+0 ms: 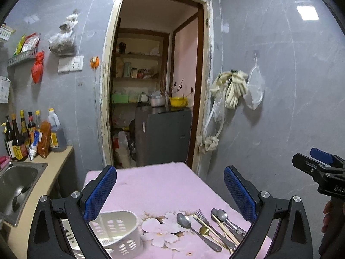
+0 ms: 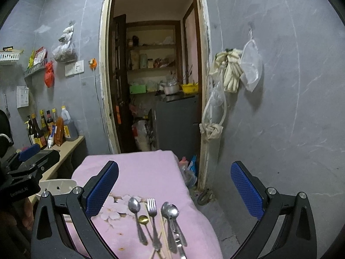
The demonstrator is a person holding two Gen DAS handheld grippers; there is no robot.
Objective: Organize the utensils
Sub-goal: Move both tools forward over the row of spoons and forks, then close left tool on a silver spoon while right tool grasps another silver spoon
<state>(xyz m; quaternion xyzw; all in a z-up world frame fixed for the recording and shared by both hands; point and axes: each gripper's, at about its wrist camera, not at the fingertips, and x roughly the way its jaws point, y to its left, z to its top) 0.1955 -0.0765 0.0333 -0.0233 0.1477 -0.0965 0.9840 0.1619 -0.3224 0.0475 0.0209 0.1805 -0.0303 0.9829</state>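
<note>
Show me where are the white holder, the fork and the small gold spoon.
white holder [image 1: 120, 226]: left wrist view, on its perforated side wall.
fork [image 2: 151, 205]: right wrist view, on the tines.
small gold spoon [image 2: 143, 219]: right wrist view, on the bowl.

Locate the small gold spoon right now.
The gold spoon lies on the pink tablecloth, between the large steel spoon and the fork, right of the white caddy; the right wrist view shows it centre-bottom.
</note>
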